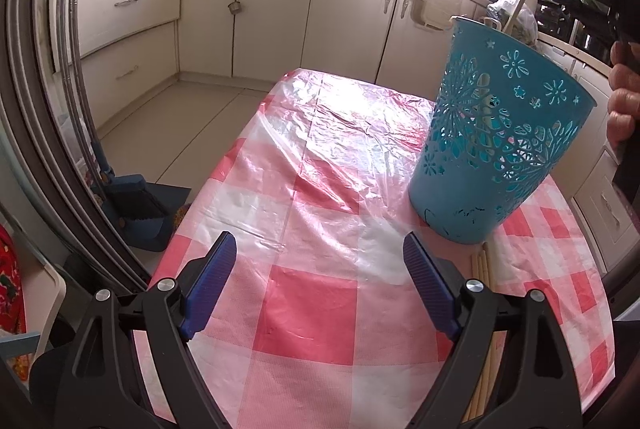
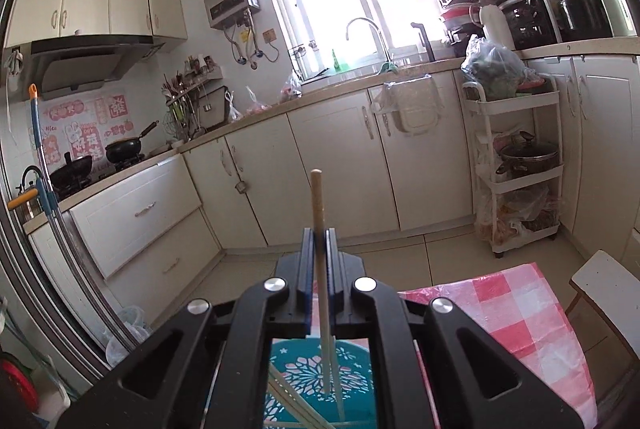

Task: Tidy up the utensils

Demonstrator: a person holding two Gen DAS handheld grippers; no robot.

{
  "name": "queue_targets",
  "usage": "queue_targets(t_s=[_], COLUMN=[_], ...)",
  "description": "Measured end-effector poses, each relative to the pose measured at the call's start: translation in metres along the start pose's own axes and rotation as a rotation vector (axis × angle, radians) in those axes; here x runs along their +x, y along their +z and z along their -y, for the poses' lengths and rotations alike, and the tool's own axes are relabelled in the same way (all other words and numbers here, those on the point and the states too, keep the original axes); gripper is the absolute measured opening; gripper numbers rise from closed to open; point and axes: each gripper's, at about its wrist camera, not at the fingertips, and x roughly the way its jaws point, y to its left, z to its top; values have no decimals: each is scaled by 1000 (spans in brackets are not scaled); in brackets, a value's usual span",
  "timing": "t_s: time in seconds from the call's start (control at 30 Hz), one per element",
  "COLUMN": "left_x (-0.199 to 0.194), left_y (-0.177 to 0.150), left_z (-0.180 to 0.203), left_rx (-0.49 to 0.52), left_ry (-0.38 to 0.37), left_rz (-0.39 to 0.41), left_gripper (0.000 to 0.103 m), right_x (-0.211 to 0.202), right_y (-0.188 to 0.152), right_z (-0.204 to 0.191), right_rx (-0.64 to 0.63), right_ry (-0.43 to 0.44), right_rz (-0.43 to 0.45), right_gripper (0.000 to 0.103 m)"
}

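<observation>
- The right gripper (image 2: 319, 235) was clamped on a wooden chopstick (image 2: 318, 201) held upright above a teal basket (image 2: 316, 373), where more chopsticks lay.
- The left gripper (image 1: 318, 249) hung with jaws wide apart and empty over a pink checked tablecloth (image 1: 304, 313), the basket at its two o'clock.

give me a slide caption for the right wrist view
Right tool shut on a chopstick above the teal basket.
</observation>
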Motion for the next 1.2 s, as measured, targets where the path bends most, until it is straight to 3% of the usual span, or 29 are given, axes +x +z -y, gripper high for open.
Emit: queue_targets(t_s=[0.23,0.5,0.7,1.0,1.2], left_x=[0,-2,-3,-4,-4], left_y=[0,-1,-1,-1,0], left_z=[0,4,4,5,3], left_rx=[-1,14,17,25,20], left_ry=[4,15,17,22,23], left_rz=[0,12,14,17,18], left_gripper=[82,82,82,82,83], right_x=[-6,-57,-100,-104,-88], right_y=[-10,-6,-30,-109,-138], right_z=[-6,8,12,4,5], right_rx=[-58,-15,0,-22,-18], right_ry=[25,28,9,-31,-47], right_rz=[-56,-8,-16,-230,-357], right_gripper=[7,28,40,41,40])
